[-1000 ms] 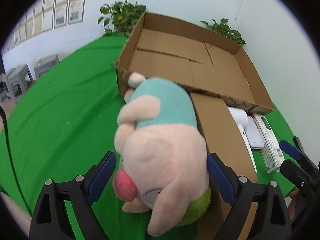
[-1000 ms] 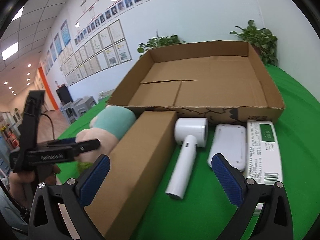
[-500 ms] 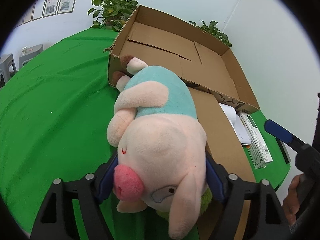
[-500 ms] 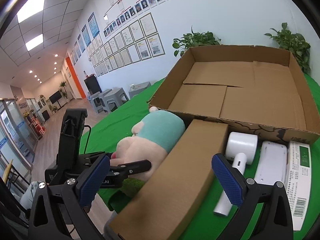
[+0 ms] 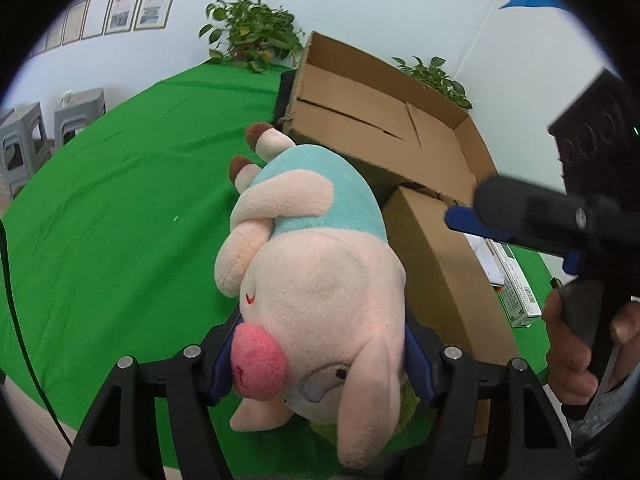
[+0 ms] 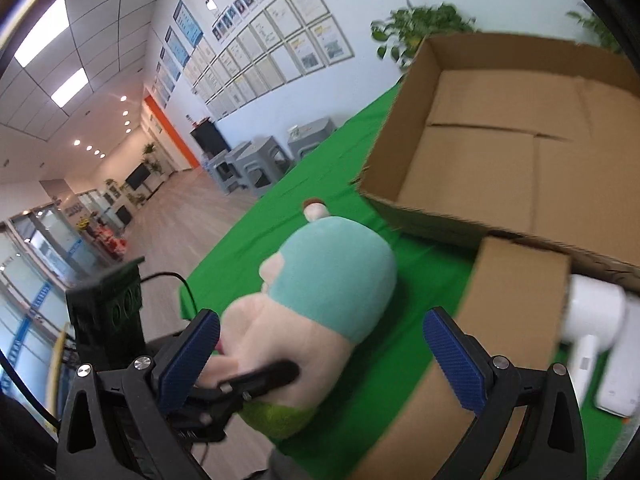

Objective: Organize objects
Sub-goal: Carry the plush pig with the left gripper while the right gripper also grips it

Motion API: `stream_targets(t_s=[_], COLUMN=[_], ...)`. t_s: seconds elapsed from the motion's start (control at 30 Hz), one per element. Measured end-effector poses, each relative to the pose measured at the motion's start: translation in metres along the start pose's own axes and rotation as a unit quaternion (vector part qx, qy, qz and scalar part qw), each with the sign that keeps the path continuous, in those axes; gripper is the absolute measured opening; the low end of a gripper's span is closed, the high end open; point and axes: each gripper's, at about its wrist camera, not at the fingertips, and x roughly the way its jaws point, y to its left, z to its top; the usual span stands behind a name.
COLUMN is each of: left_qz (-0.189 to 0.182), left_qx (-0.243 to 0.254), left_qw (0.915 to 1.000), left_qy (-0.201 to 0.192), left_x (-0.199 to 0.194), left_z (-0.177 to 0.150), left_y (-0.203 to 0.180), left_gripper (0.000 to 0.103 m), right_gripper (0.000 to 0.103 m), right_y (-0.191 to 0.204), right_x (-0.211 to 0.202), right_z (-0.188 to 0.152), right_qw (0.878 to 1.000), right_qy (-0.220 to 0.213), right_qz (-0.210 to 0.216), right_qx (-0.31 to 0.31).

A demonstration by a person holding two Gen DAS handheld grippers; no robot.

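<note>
A plush pig (image 5: 320, 280) in a teal shirt lies on the green table cloth (image 5: 120, 208), head toward me. My left gripper (image 5: 320, 364) is closing on its head, and both blue pads press into the plush. In the right wrist view the pig (image 6: 332, 280) lies beyond my right gripper (image 6: 320, 364), which is open with its pads wide apart and touching nothing. The right gripper (image 5: 520, 224) also shows at the right of the left wrist view, in a person's hand (image 5: 568, 344). A large open cardboard box (image 6: 500, 160) stands behind the pig.
A long closed carton (image 6: 516, 308) lies right of the pig, against the open box (image 5: 380, 120). Beyond the carton lie a white hair dryer (image 6: 592, 320) and a green-and-white packet (image 5: 516, 288). Potted plants (image 5: 252, 40) stand at the back; grey stools (image 5: 28, 136) stand off the table's left.
The left jaws have closed from wide apart onto the pig's head. The right gripper has swung left, away from the hair dryer and toward the pig.
</note>
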Motion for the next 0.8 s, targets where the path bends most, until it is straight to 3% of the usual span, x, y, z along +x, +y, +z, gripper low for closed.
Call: stream_targets(t_s=[0.17,0.4,0.63,0.8], left_qz=[-0.013,-0.025,-0.026,-0.024], left_qx=[-0.017,-0.038,-0.029,-0.014], left_qw=[0.9998,0.9989,0.9993,0.9996], left_qy=[0.000,-0.001,-0.001,-0.003], left_x=[-0.005,-0.004,-0.007,-0.009], left_z=[-0.006,-0.004,-0.006,-0.002], left_y=[0.012,0.022,0.022,0.011], left_gripper=[0.068,0.068,0.067,0.066], right_gripper=[0.103,0.103,0.101,0.082], right_y=[0.019,0.031,0.029,0.029], right_x=[0.052,0.100,0.115,0.114], right_z=[0.017,0.017,0.016,0.016], right_qw=[0.997,0.992,0.992,0.994], right_qy=[0.064,0.117,0.115,0.100], right_qz=[0.024,-0.037,-0.043,-0.039], right_qx=[0.021,0.022,0.034,0.030])
